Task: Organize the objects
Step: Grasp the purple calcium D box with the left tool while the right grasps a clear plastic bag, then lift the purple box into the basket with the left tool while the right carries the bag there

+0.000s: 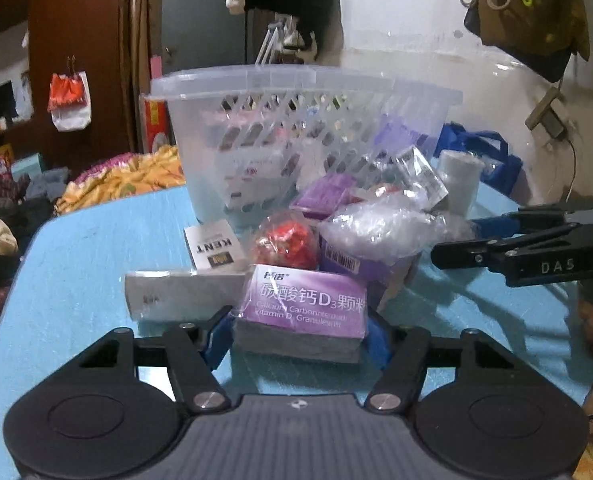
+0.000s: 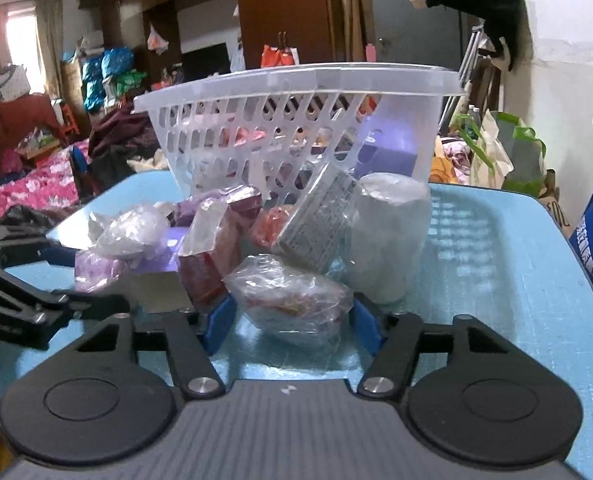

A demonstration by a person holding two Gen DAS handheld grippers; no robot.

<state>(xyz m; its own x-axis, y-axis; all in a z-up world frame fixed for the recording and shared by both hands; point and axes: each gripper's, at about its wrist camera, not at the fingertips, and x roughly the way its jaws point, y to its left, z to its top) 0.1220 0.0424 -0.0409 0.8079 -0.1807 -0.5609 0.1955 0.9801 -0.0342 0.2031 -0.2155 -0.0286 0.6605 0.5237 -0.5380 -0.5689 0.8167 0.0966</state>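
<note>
Cluttered bedroom behind; a blue-topped bench (image 1: pixel 96 240) carries a pile of small packets in front of a clear slotted basket (image 1: pixel 296 92).

Left gripper (image 1: pixel 298 330): jaws part open, set around the purple calcium box (image 1: pixel 302 304) – blue pads (image 1: pixel 378 338) sit at its two short sides. Contact looks made or very nearly; firm pressure cannot be confirmed. The box is judged light and stiff, cardboard under slick film wrap, so slip is the main risk. Best taken across the side walls, low and square, as lined up now.

Right gripper (image 2: pixel 292 322): jaws likewise about half open, bracketing the clear-wrapped packet (image 2: pixel 292 300) with reddish contents. Pads are at its flanks, film bulging between them. It is judged soft, crinkly and light – the wrap may give before the contents are gripped, so the bite should be taken on the bulk, not on loose film.

Nearby in the pile: a KENT carton (image 1: pixel 215 246), a grey flat box (image 1: pixel 176 294), a red wrapped ball (image 1: pixel 290 246), a white roll (image 2: pixel 388 236) and a printed sachet (image 2: pixel 320 220) leaning on the roll. All are close-packed, so neighbours could be dragged on lift.

The basket stands upright at the far side of the pile, touching or just behind it. Already inside it, seen through the slots: a purple box (image 2: pixel 388 148), something pink (image 2: pixel 244 136), and a white packet (image 1: pixel 252 168). Room remains near the top.
</note>
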